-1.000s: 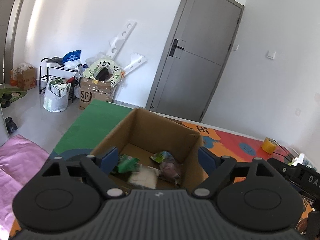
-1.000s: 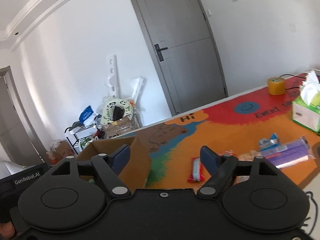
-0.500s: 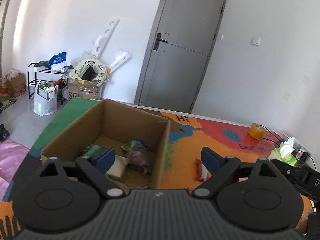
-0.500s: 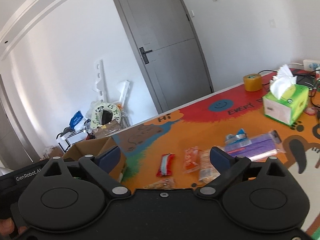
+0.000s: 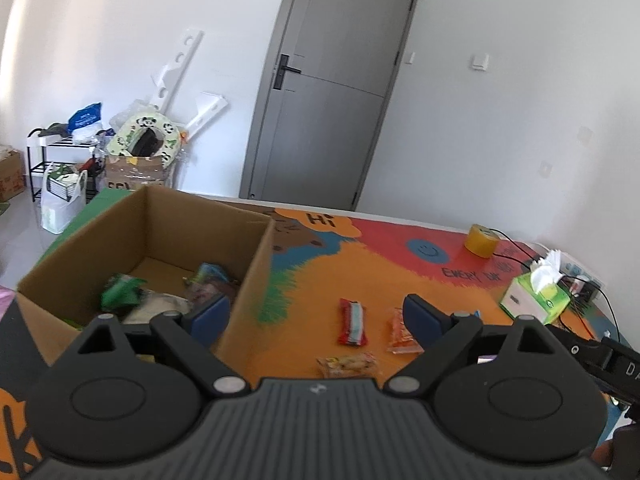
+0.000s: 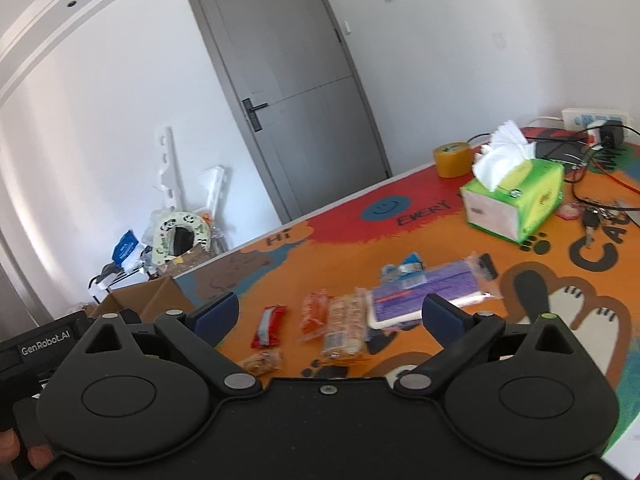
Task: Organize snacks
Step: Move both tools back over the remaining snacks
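An open cardboard box (image 5: 248,264) stands at the left of the colourful mat, with several snack packets inside, one of them a green packet (image 5: 120,292). To its right lie a red packet (image 5: 353,322), an orange packet (image 5: 402,336) and a small clear snack bag (image 5: 347,364). My left gripper (image 5: 316,312) hangs open above them, empty. My right gripper (image 6: 328,312) holds nothing; its jaws are opening above the red packet (image 6: 269,326), orange packet (image 6: 314,312), biscuit pack (image 6: 346,328) and purple pack (image 6: 424,292). The box (image 6: 156,300) shows at its left.
A green tissue box (image 6: 516,200) and a yellow tape roll (image 6: 452,159) stand at the mat's far right. Cables, keys (image 6: 592,220) and a power strip (image 6: 592,118) lie behind them. A blue packet (image 6: 402,270) lies by the purple pack. Clutter fills the floor beside the grey door.
Both grippers have swung right, from the cardboard box towards the loose packets on the mat. The right gripper's jaws stand wider than a second ago.
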A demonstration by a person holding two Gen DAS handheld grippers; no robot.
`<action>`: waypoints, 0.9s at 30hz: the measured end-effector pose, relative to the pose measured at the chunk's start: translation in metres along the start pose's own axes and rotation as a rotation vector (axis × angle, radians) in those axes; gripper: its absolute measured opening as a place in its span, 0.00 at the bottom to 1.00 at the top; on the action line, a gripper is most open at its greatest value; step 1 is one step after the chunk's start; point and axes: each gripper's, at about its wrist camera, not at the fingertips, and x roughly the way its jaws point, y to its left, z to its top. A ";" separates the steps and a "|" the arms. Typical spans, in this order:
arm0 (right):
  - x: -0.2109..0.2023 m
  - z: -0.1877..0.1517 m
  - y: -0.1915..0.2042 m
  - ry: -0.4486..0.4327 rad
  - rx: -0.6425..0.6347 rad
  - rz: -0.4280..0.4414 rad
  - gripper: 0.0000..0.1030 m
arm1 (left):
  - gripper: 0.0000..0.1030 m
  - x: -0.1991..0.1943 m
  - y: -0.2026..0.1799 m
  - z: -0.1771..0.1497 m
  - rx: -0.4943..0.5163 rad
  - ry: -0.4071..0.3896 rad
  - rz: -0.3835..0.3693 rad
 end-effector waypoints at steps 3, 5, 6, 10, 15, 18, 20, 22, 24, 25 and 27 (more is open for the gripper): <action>0.000 0.000 -0.009 0.000 0.005 -0.011 0.97 | 0.90 0.003 -0.008 -0.002 0.009 0.004 -0.012; 0.000 -0.001 -0.014 0.002 0.011 -0.020 0.96 | 0.90 0.006 -0.013 -0.004 0.014 0.007 -0.020; 0.000 -0.001 -0.016 0.003 0.013 -0.024 0.96 | 0.90 0.007 -0.014 -0.005 0.016 0.009 -0.023; 0.002 -0.003 -0.027 0.010 0.020 -0.035 0.96 | 0.90 0.015 -0.020 -0.009 0.021 0.025 -0.032; 0.008 -0.005 -0.037 0.023 0.027 -0.043 0.96 | 0.88 0.027 -0.026 -0.015 0.035 0.051 -0.045; 0.015 -0.008 -0.040 0.039 0.031 -0.042 0.96 | 0.87 0.036 -0.029 -0.020 0.042 0.066 -0.050; 0.021 -0.010 -0.040 0.054 0.031 -0.036 0.95 | 0.84 0.043 -0.031 -0.023 0.045 0.077 -0.048; 0.027 -0.012 -0.040 0.067 0.028 -0.032 0.93 | 0.80 0.049 -0.033 -0.025 0.046 0.091 -0.049; 0.033 -0.014 -0.040 0.081 0.026 -0.028 0.89 | 0.75 0.056 -0.033 -0.028 0.048 0.105 -0.046; 0.037 -0.015 -0.040 0.090 0.025 -0.024 0.86 | 0.73 0.060 -0.033 -0.028 0.048 0.113 -0.044; 0.043 -0.016 -0.039 0.106 0.024 -0.013 0.81 | 0.72 0.066 -0.033 -0.030 0.047 0.126 -0.040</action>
